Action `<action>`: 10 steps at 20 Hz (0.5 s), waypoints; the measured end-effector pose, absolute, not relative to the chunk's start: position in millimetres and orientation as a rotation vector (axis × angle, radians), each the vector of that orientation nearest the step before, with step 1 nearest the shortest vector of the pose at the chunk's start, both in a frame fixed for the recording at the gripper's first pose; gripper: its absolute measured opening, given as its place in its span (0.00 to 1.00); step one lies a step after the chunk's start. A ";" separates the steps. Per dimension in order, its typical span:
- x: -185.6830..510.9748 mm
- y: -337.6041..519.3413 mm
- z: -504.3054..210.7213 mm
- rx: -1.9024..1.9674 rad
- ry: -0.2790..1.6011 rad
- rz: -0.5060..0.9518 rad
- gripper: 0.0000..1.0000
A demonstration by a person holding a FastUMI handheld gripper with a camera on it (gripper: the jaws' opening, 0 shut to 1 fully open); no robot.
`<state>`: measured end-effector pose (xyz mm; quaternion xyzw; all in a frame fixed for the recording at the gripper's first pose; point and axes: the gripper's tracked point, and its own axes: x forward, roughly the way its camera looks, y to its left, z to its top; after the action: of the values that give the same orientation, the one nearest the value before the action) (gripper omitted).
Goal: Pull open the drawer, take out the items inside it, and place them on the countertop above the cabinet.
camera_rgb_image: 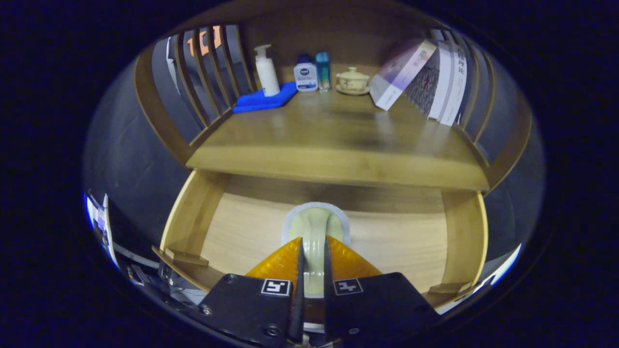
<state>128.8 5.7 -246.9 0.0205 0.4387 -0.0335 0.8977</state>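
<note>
Reaching into the open drawer (pixel 464 232), the hand-held gripper (pixel 313 244) is closed to a narrow gap on a pale green item with a white rim (pixel 314 224), both orange fingers (pixel 280 261) pressing its sides; the item sits over the drawer floor; above, the surface (pixel 338 140) carries a white pump bottle (pixel 266 70) on a blue cloth (pixel 266 100), two small bottles (pixel 312 72), a lidded cup (pixel 352 79) and leaning books (pixel 425 79).

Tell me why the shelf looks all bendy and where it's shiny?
Gripper view: the fisheye lens curves the countertop edge and drawer walls; soft glare lies on the wood near the books; shadow sits under the countertop; the tool, shut on a pale green item, looks sharp.
</note>
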 end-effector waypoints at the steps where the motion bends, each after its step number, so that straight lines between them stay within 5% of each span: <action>1: 131.3 3.6 -237.5 0.040 0.894 -0.074 0.19; 10: 185.0 -13.7 -173.5 -0.026 0.797 -0.120 0.19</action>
<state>185.0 -13.7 -173.5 -0.0125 0.3878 -0.0582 0.9198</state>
